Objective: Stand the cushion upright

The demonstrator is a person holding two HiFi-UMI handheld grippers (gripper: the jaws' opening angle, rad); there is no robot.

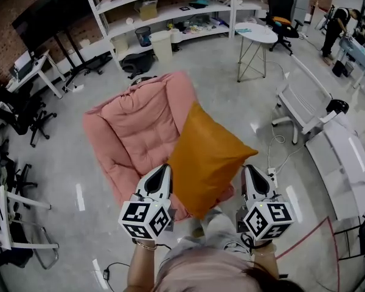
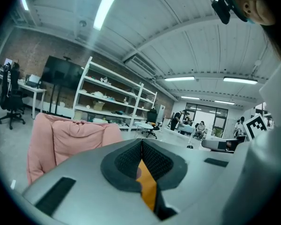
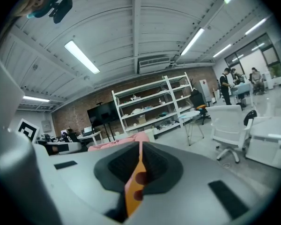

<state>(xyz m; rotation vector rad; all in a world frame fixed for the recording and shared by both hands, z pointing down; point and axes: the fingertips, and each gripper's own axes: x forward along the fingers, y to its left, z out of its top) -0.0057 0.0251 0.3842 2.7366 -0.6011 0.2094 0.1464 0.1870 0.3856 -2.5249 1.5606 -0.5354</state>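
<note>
An orange cushion (image 1: 208,157) hangs in the air over a pink padded floor chair (image 1: 134,126), tilted with one corner toward the right. My left gripper (image 1: 168,170) is shut on the cushion's near left edge, and orange fabric (image 2: 148,189) shows pinched between its dark pads. My right gripper (image 1: 246,170) is shut on the near right edge, with a strip of the same orange cushion (image 3: 135,182) between its pads. The cushion hides the chair's right side in the head view.
A round white side table (image 1: 256,34) stands beyond the chair, with white shelving (image 1: 170,8) behind it. A white chair (image 1: 304,99) and a white bench (image 1: 347,163) sit to the right. Desks and black office chairs (image 1: 24,111) line the left. A cable (image 1: 280,145) trails on the grey floor.
</note>
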